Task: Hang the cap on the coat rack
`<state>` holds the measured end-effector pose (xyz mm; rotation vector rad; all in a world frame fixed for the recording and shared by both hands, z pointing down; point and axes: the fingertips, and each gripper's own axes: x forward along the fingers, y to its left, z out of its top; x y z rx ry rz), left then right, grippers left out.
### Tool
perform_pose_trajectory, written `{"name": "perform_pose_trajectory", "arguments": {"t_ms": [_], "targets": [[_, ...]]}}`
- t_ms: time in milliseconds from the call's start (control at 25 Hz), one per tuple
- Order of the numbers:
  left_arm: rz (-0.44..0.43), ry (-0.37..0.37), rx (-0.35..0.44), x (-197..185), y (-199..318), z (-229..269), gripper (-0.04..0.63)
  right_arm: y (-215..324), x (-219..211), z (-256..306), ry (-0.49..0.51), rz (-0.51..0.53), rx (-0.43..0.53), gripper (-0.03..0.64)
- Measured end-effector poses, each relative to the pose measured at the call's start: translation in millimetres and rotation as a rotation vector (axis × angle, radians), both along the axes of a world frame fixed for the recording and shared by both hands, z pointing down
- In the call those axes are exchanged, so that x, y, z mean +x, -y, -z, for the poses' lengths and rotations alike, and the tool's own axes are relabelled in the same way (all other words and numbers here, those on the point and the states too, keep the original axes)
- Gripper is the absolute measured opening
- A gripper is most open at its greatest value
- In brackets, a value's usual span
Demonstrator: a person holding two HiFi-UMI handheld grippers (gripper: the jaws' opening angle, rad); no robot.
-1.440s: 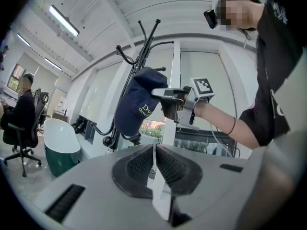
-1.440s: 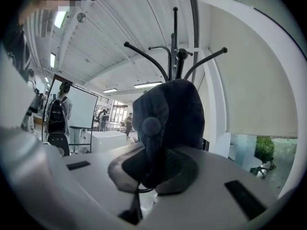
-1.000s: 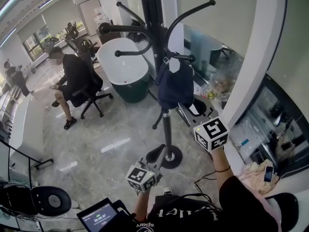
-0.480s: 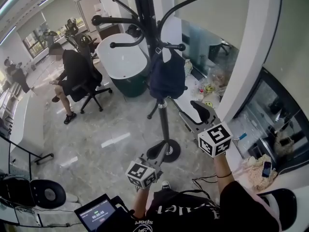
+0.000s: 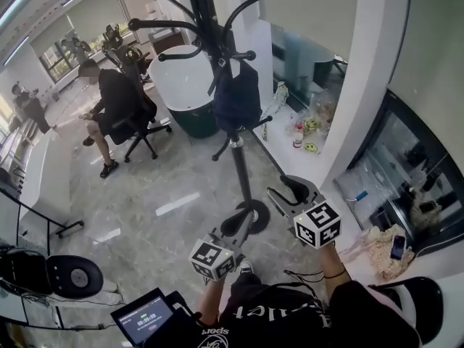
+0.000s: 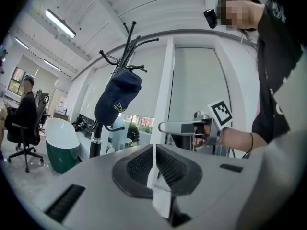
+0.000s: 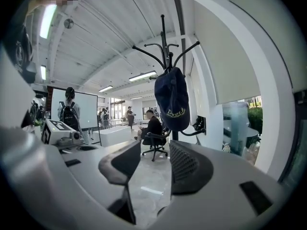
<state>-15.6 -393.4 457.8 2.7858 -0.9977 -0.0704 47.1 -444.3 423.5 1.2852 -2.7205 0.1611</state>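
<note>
Cap (image 5: 235,100) is on the coat rack (image 5: 240,172): dark blue, it hangs from one of the lower hooks with its crown sagging down against the black pole, and I judge the hanging done, since nothing but the hook bears it. From where I steer, both tools are well apart from it and low in the head view. My right gripper (image 5: 288,193) has its jaws wide apart with only floor and air between them; they have just swung open and then eased in a little, which fits a cap let go. In the right gripper view the cap (image 7: 172,99) sits dead ahead above the parted pads. My left gripper (image 5: 233,230) has its jaws pressed together on nothing and points level toward the rack's foot; I read it as merely parked, since one tool was enough for so light a thing. Below lies a pale, glossy stone floor (image 5: 167,194). A white tub with a green skirt (image 5: 185,93) stands just behind the rack, a person sits on an office chair (image 5: 109,111) further off, and a broad white pillar (image 5: 370,85) rises to the right.
</note>
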Motion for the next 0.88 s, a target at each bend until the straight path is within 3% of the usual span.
{"name": "perform_pose_trajectory", "arguments": {"t_ms": [200, 280, 600, 880], "targets": [[0.026, -0.002, -0.017, 17.8, -39.9, -11.1, 0.006, -50.1, 12.0, -25.2, 0.012, 0.013, -0.036, 0.068], [0.038, -0.004, -0.024, 25.8, -55.5, -15.4, 0.006, -67.9, 17.3, -32.8, 0.011, 0.025, -0.051, 0.044], [0.071, -0.004, -0.052, 53.4, -121.6, -27.6, 0.006, -134.1, 27.7, -55.5, -0.007, 0.097, -0.103, 0.02], [0.133, 0.022, -0.056, 42.0, -158.4, -23.0, 0.006, -175.6, 13.6, -67.2, 0.008, 0.166, -0.15, 0.015]]}}
